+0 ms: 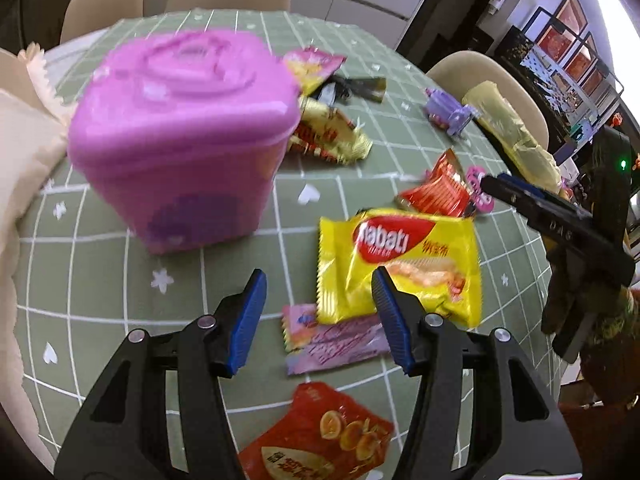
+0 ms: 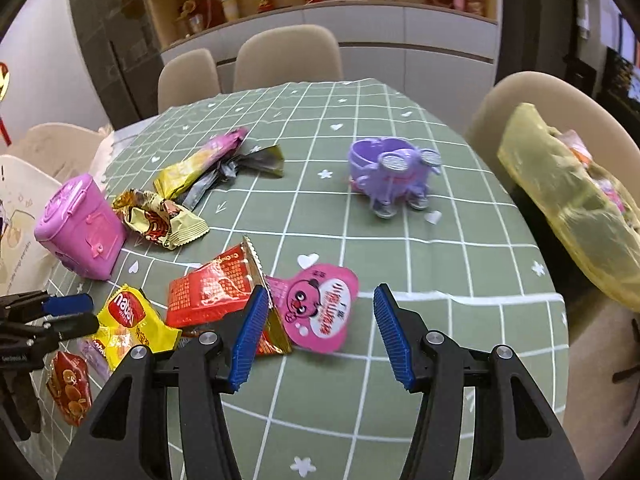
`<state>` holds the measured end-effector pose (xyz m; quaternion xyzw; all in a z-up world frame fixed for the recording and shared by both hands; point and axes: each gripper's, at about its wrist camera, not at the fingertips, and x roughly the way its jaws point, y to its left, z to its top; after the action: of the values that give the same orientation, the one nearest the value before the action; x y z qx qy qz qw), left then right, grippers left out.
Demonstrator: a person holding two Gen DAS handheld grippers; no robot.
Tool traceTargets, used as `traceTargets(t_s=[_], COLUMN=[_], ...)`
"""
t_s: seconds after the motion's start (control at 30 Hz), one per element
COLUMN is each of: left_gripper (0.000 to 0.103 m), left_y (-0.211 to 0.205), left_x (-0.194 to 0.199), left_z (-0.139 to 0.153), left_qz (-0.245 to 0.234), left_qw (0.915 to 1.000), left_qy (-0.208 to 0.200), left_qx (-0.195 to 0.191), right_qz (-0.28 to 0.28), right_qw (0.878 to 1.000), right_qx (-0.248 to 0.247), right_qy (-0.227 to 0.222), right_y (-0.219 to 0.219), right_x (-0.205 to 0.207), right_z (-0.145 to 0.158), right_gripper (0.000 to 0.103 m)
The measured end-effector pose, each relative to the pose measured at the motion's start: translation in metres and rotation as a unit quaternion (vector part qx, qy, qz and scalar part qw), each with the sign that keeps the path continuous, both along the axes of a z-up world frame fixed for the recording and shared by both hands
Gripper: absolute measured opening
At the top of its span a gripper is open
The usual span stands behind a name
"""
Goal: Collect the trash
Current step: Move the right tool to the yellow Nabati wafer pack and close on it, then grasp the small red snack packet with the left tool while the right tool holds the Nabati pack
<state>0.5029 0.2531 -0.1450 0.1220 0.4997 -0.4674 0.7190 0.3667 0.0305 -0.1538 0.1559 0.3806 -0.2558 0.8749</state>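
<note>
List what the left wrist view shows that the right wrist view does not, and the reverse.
Left wrist only: the domed top of the pink plastic lidded bin close up, and the right gripper reaching in open.

Right wrist only: the whole pink bear-shaped pouch between its open fingers, and shelves with figurines.

Both: the yellow Nabati wafer packet, red foil wrapper, purple elephant-shaped toy cup, yellow plastic bag, green checked tablecloth.

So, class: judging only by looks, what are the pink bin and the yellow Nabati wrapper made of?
Pink bin: probably moulded plastic, smooth, slightly glossy; its raised lid ridges and soft highlights suggest it.
Yellow Nabati wrapper: likely thin plastic film, glossy and printed; it crinkles and has serrated sealed edges.
</note>
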Motion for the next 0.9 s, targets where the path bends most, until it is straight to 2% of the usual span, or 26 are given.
traceTargets(t_s=[0.13, 0.37, 0.53, 0.6, 0.63, 0.73, 0.9], left_gripper=[0.052, 0.052, 0.052, 0.052, 0.052, 0.052, 0.052], left_y=[0.008, 0.035, 0.056, 0.063, 0.066, 0.073, 0.082], left_x=[-0.004, -0.016, -0.024, -0.028, -0.030, -0.037, -0.045], left_z=[0.004, 0.026, 0.025, 0.022, 0.020, 0.018, 0.023], left_qz=[-0.007, -0.003, 0.012, 0.019, 0.024, 0.032, 0.048], left_qw=[0.9999, 1.0000, 0.9997, 0.9996, 0.9995, 0.9992, 0.9988], left_qy=[0.013, -0.001, -0.018, -0.013, -0.011, -0.008, 0.003], left_qx=[-0.007, -0.009, 0.010, 0.015, 0.019, 0.022, 0.008], right_qz=[0.010, 0.041, 0.083, 0.095, 0.100, 0.097, 0.061], right_qw=[1.000, 0.996, 0.993, 0.991, 0.990, 0.992, 0.997], right_qx=[0.012, 0.074, 0.088, 0.097, 0.098, 0.080, 0.049], right_qy=[-0.003, -0.033, -0.004, 0.015, 0.016, 0.015, 0.019], right_y=[0.003, 0.037, 0.075, 0.083, 0.085, 0.085, 0.068], right_x=[-0.003, 0.000, 0.021, 0.024, 0.022, 0.013, -0.019], right_z=[0.002, 0.003, -0.013, -0.022, -0.022, -0.015, 0.000], right_gripper=[0.052, 0.052, 0.052, 0.038, 0.021, 0.015, 0.014])
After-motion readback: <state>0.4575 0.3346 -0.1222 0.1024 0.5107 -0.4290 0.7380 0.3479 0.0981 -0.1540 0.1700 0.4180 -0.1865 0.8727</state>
